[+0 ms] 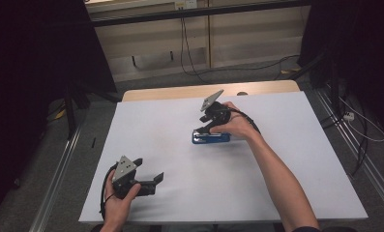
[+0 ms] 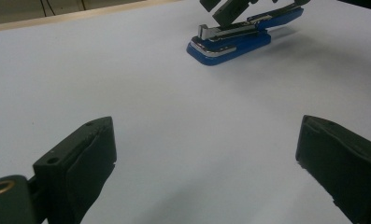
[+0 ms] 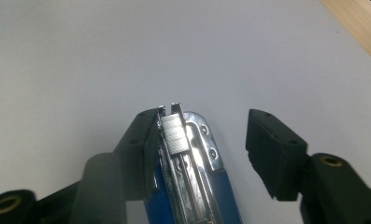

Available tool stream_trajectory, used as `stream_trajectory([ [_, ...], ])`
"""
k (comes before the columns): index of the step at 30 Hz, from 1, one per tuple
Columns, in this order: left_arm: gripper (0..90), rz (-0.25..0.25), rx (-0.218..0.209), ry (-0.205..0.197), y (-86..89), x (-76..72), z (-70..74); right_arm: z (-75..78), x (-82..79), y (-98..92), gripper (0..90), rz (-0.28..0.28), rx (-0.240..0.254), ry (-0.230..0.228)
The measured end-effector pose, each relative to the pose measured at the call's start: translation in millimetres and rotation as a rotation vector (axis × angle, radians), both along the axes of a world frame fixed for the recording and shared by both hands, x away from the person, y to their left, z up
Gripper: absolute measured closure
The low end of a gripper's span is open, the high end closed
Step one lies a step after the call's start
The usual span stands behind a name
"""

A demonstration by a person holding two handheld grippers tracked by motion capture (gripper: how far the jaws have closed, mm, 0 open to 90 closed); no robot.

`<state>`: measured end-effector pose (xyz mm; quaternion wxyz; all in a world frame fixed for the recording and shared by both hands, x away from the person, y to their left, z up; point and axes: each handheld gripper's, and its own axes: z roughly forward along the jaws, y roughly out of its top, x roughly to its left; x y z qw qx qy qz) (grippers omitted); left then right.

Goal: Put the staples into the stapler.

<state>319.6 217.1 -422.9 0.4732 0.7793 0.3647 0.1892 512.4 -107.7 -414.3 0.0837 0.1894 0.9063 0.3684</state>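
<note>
Here, one flat, matte white table (image 1: 276,183) with a pale wooden far edge is shown. One blue stapler (image 1: 211,137) with a chromed metal base lies near the middle. It is straddled by the right gripper (image 3: 199,144), jaws apart, one pad against its side. The left gripper (image 1: 148,176) is held near the front-left corner, jaws wide apart, gripping nothing.

You will find no readable text, label, brand or number anywhere, not even on the blue stapler (image 2: 230,39).
</note>
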Motion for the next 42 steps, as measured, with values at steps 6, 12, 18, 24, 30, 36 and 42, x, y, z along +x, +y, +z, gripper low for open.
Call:
stream_trajectory([
  [6, 5.3, 0.001, 0.01, 0.001, -0.1, 0.2, -0.2, 0.0, -3.8, -6.1, 30.6, -0.065, 0.022, 0.02],
  [12, 5.3, 0.001, 0.009, 0.002, -0.2, 0.4, -0.3, 1.1, -7.3, -9.7, 19.6, -0.1, 0.046, 0.01],
  [18, 5.2, 0.006, 0.001, 0.001, 0.3, 0.3, -0.4, 3.7, -10.9, -14.2, 15.6, -0.152, 0.065, -0.004],
  [24, 5.3, 0.004, 0.003, 0.001, 0.0, 0.7, -0.5, 7.6, -16.5, -22.8, 12.0, -0.2, 0.083, -0.006],
  [30, 5.2, 0.008, 0.005, 0.001, 0.3, 1.5, -0.6, 6.5, -22.3, -28.7, 11.8, -0.214, 0.096, 0.004],
  [36, 5.2, 0.008, 0.006, 0.004, -0.2, 2.2, -1.0, 5.4, -28.7, -31.7, 10.6, -0.243, 0.099, -0.01],
  [42, 5.2, 0.0, 0.01, 0.005, -1.2, 2.0, -1.3, 2.8, -33.9, -40.1, 7.7, -0.318, 0.102, -0.037],
])
